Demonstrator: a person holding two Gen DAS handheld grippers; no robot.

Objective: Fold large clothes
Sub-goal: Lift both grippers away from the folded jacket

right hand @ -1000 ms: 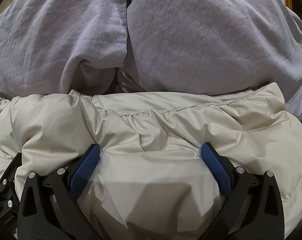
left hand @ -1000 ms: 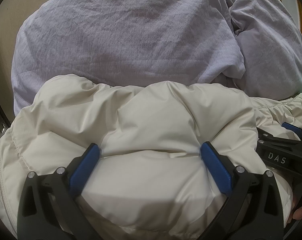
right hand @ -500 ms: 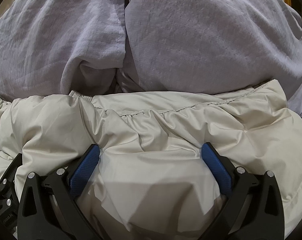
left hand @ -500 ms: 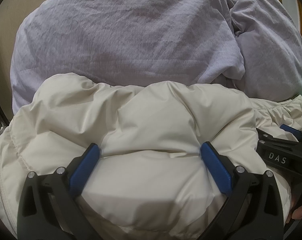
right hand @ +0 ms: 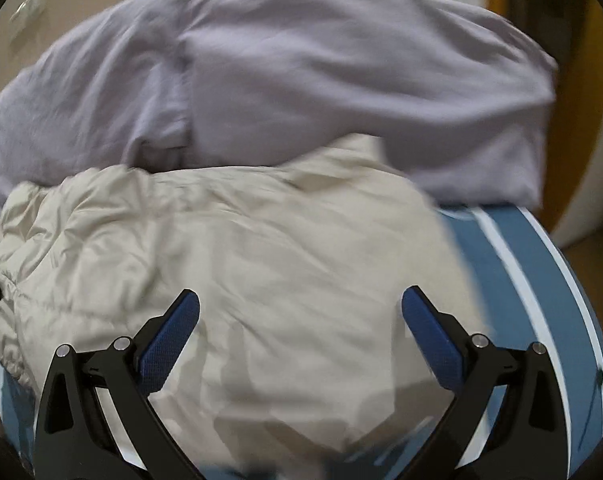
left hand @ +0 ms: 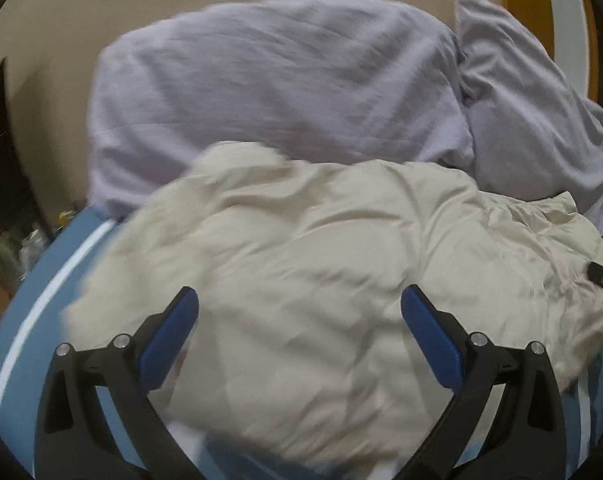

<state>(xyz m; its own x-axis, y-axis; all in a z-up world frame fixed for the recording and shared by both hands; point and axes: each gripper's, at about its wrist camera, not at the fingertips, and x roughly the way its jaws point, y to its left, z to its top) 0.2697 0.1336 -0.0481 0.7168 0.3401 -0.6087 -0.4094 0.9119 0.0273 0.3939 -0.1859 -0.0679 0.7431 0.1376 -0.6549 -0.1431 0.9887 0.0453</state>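
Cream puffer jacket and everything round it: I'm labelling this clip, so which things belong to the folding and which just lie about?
Job:
cream puffer jacket
left tongs, open
right tongs, open

Lying about:
lilac pillows
blue striped sheet

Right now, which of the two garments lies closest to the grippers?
The cream puffy jacket, directly below both open grippers; the lavender garment is piled farther back.

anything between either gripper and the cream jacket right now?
Nothing visible. The cream puffy jacket lies directly ahead of the open left gripper and the open right gripper, on the blue white-striped surface. The lilac crumpled bedding sits behind the jacket, not in front.
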